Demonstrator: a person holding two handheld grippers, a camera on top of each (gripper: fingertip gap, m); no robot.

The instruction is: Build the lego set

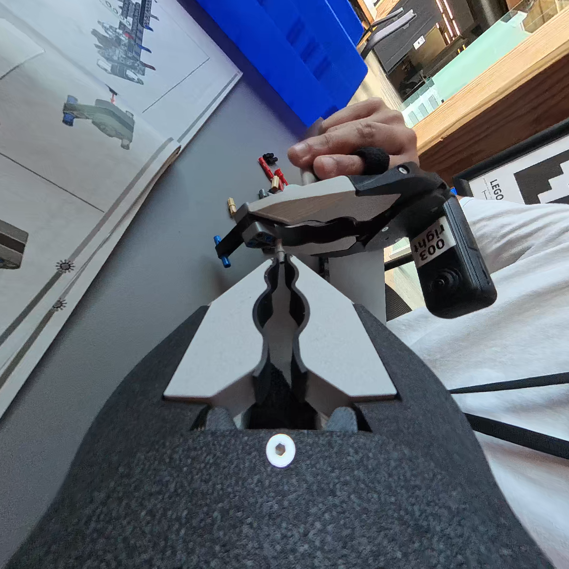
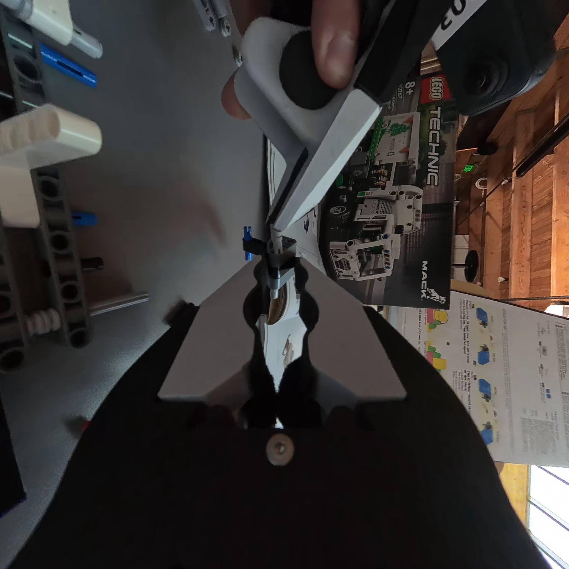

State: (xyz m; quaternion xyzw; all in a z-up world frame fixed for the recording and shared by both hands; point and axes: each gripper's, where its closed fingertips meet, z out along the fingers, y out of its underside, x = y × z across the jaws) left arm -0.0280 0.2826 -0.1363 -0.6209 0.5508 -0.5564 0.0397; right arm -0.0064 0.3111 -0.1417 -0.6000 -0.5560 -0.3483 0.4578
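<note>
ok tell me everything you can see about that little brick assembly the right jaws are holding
The small plastic assembly is held off the grey table, clamped at the tip of the right gripper. It joins a grey block with round holes and blue pin ends to a black beam carrying a blue pin. A thin grey pin juts from it, its far end pinched by the left gripper.

Left view bright daylit, right view dim w/ dark fingers [image 2: 345, 335], fisheye edges, blurred foreground bricks [image 2: 46, 234]
</note>
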